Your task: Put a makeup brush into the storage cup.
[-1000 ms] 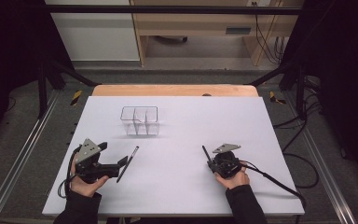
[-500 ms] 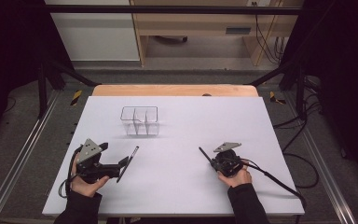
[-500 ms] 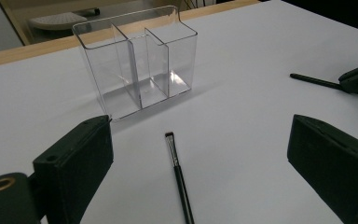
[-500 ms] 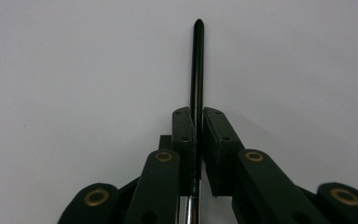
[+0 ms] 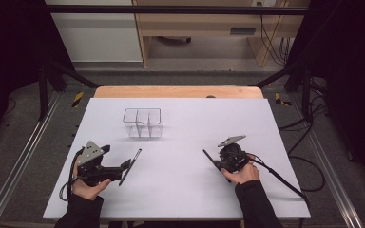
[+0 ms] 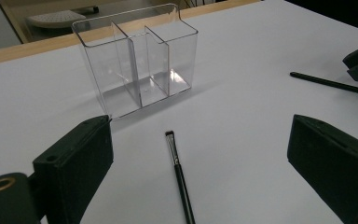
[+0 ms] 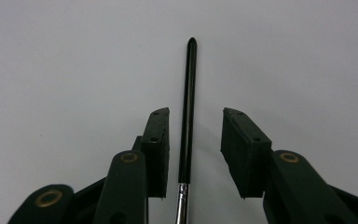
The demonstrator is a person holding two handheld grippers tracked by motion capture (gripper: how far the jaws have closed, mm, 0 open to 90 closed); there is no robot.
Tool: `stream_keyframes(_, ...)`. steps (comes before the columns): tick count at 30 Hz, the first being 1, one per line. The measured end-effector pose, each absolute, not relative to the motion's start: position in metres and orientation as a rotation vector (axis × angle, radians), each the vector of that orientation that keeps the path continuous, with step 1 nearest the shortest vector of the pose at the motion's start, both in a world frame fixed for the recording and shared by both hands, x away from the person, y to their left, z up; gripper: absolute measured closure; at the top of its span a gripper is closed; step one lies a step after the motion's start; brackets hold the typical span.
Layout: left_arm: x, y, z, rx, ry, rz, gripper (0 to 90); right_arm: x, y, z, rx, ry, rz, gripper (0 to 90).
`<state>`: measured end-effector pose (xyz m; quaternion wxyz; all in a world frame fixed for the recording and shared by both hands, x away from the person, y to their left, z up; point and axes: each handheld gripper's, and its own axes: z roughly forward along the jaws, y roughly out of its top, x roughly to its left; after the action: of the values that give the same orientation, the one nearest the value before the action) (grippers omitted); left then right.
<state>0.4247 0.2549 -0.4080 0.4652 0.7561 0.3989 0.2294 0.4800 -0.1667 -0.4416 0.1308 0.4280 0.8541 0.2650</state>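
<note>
With both grippers' jaws apart, our right gripper (image 7: 193, 140) has just let its brush (image 7: 188, 107) go; next we must re-clamp it for the organizer (image 5: 142, 122).

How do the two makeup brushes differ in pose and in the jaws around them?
The left brush points its bristles away from the left gripper, whose jaws stand wide; the right brush points its handle tip away from the right gripper, whose narrower jaws have just been opening, pressing nothing. Both are slim with black handles.
</note>
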Motion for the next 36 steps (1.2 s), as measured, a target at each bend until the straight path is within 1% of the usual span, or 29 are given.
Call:
stream_keyframes(10,0.425,0.254,-0.409,1.864,0.979,0.563,5.9,0.493,-0.155,-0.442,1.277,2.579,0.609,63.4)
stream_keyframes(19,0.425,0.254,-0.409,1.866,0.981,0.561,5.9,0.493,-0.151,-0.450,1.274,2.626,0.532,70.6)
stream_keyframes(29,0.425,0.254,-0.409,1.869,0.980,0.560,5.9,0.491,-0.149,-0.452,1.271,2.646,0.512,81.6)
stream_keyframes(36,0.425,0.252,-0.410,1.874,0.976,0.560,6.0,0.492,-0.149,-0.451,1.290,2.652,0.509,84.0)
